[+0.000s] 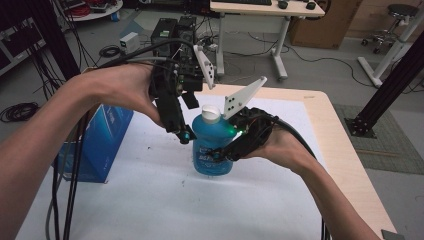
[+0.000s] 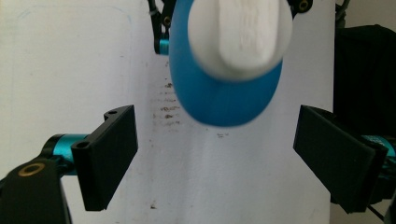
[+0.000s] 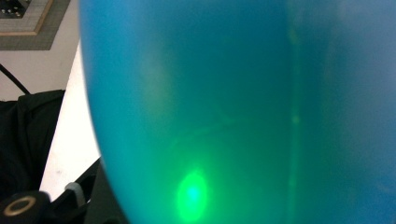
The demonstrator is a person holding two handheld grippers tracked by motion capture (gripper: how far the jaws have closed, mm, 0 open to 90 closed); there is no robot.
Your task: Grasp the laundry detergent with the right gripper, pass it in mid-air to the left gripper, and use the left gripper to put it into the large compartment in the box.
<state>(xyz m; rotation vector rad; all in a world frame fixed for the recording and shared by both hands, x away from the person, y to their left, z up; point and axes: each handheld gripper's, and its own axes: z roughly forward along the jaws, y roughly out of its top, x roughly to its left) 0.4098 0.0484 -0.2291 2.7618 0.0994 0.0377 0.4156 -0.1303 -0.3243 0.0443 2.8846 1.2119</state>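
While right gripper [image 1: 235, 145] clamps blue bottle [image 1: 212, 145] mid-table, left gripper [image 2: 215, 158] (jaws apart) above white cap [image 2: 240, 35].

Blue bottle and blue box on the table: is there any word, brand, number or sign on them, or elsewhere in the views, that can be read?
Blue bottle: pale print on its front label, too small and blurred to read.
Blue box: faint white marking on its side, not legible.
White cap: no text in the left gripper view.
White table cover: dark specks, no writing.
Nothing can be quoted as it reads.
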